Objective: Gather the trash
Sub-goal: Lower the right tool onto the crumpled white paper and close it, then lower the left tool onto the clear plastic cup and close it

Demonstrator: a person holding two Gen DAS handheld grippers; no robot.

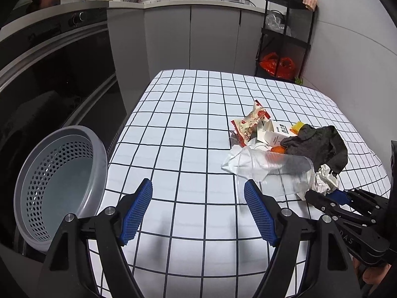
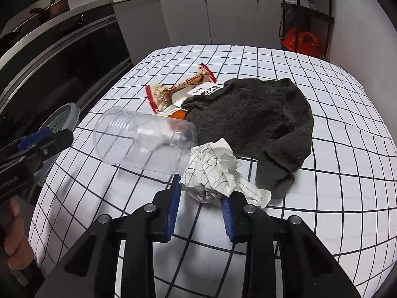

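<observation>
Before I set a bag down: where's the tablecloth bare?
Bare: the far half of the tablecloth, beyond the snack wrapper, and the strip between basket and clear cup. Crowded: around the dark cloth and crumpled paper.

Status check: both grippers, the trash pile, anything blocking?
Right gripper shut on crumpled paper. Left gripper open, empty, near the tipped clear cup. Dark cloth overlaps the pile. Basket waits at table edge.

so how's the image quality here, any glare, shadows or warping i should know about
Left wrist view: heavy fisheye bends the tablecloth grid; soft shadows lie under the left gripper, and the clear plastic cup catches pale reflections. Right wrist view: same bowing, dark corners; the crumpled paper between the right gripper fingers is sharp, the counter behind dim.
</observation>
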